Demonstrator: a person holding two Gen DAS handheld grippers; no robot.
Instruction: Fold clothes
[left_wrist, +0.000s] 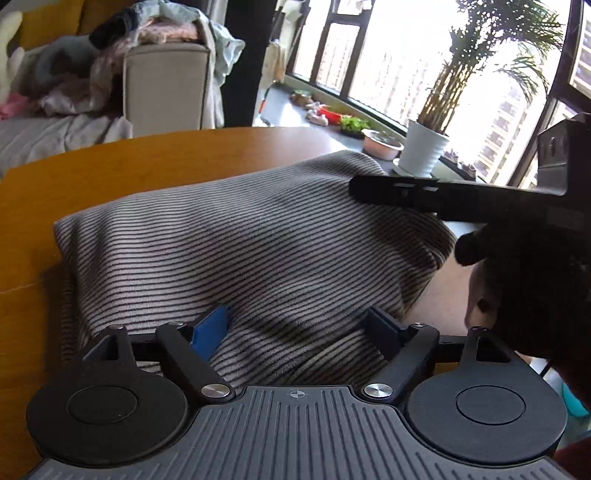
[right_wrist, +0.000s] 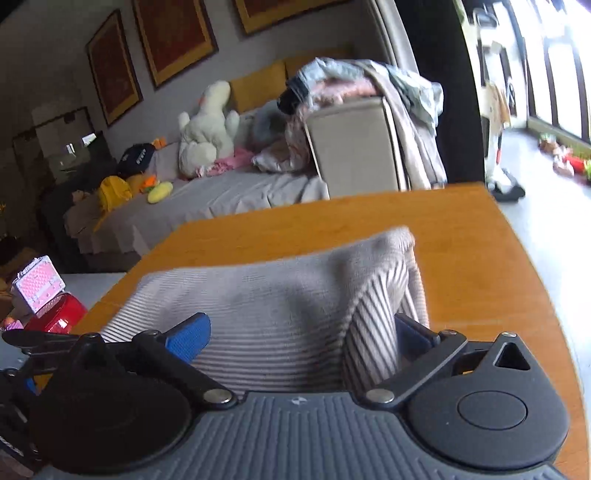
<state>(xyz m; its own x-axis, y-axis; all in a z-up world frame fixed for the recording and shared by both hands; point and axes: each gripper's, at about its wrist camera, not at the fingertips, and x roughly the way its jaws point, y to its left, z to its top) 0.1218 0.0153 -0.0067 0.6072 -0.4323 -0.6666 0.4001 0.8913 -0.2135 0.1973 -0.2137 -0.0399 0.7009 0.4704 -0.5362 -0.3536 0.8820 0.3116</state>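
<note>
The grey knit garment with thin dark stripes (left_wrist: 236, 251) lies bunched on the orange-brown wooden table (left_wrist: 110, 166), already doubled over itself, so at least one fold seems made and flattening or further folds remain. The left gripper (left_wrist: 299, 325) has its blue-padded jaws spread wide over the cloth, pinching nothing; the right gripper (right_wrist: 299, 332) is equally spread. The fabric looks soft, ribbed and thick, with rounded puffy edges. Beyond, unfolded clothes (right_wrist: 354, 85) heap on a beige sofa arm.
</note>
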